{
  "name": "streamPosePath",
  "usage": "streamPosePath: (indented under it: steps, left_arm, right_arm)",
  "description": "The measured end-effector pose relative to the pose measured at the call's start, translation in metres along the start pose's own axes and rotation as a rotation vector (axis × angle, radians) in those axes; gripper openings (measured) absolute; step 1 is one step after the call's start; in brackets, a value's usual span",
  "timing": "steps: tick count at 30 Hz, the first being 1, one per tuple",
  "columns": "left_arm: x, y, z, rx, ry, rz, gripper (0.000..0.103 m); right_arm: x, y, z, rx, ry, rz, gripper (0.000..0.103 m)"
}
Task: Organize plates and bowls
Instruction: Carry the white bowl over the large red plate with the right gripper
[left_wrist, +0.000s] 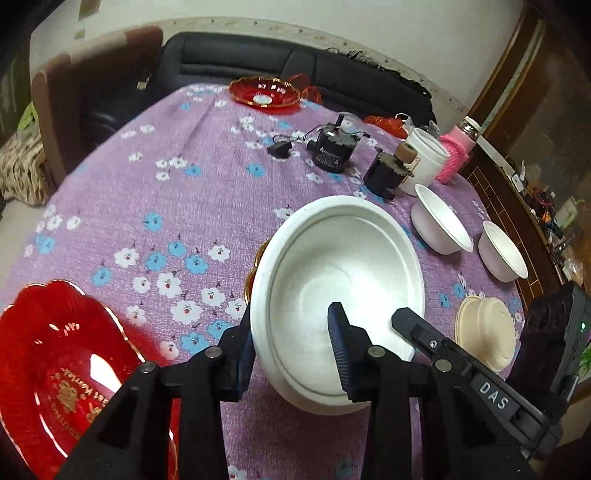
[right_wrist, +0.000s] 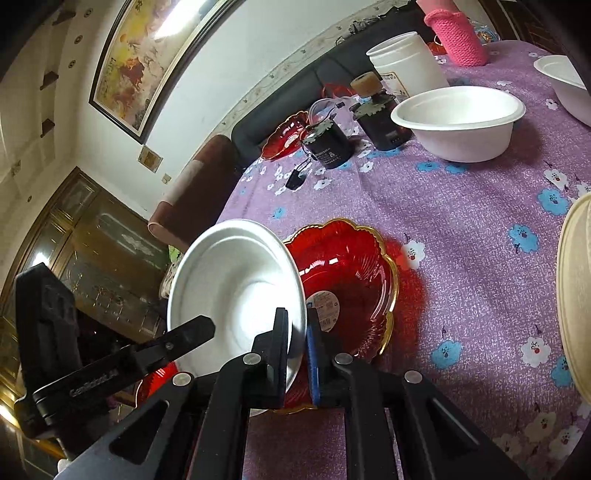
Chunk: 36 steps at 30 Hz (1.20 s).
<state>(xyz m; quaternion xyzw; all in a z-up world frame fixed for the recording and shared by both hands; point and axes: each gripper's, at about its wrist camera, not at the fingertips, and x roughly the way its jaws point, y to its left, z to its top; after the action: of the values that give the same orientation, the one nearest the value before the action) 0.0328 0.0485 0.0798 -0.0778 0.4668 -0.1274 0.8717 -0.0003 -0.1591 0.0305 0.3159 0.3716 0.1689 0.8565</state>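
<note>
White plate (left_wrist: 338, 291): tilted and lifted above the purple flowered cloth of the worktop (left_wrist: 147, 206), gripped at its rim from two sides.
Left tongs (left_wrist: 291, 354): pinching the plate's near rim, one finger under the outer edge, the ribbed blue pad (left_wrist: 341, 354) inside the bowl of the plate.
Right tongs (right_wrist: 297, 354): pressed onto the same plate's rim (right_wrist: 236, 295), the edge caught between a black finger and a blue pad.
Red glass dish (right_wrist: 351, 284): gold-edged, on the worktop just under and beside the plate; its near part is hidden by the plate and the right tongs. From the left wrist view only a sliver of gold edge shows.
Second red dish (left_wrist: 62, 369): near left corner, cut off by the frame; gold lettering too blurred to read.
Third red dish (left_wrist: 264, 92): far edge of the worktop.
White bowls (left_wrist: 439, 225): two, upright, side by side at the right.
Cream plate (left_wrist: 485, 332): partly hidden behind the left tongs' arm.
Black jars (left_wrist: 332, 149): mid-worktop; labels unreadable.
</note>
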Motion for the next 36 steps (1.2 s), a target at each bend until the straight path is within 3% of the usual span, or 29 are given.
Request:
streamPosePath:
  steps: [12, 19, 29, 36]
  left_arm:
    - [-0.054, 0.023, -0.036, -0.014, -0.064, 0.018, 0.036]
    - [-0.084, 0.042, -0.063, -0.021, -0.12, 0.071, 0.036]
    - [-0.117, 0.104, -0.086, -0.14, -0.15, 0.119, 0.036]
    - [-0.109, 0.148, -0.097, -0.236, -0.106, 0.149, 0.036]
  right_arm:
    - [-0.004, 0.035, -0.017, -0.1, 0.008, 0.064, 0.011]
    - [0.003, 0.066, -0.038, -0.185, 0.043, 0.085, 0.011]
    - [0.009, 0.133, -0.074, -0.308, 0.08, 0.105, 0.011]
    - [0.042, 0.165, -0.097, -0.373, 0.15, 0.066, 0.011]
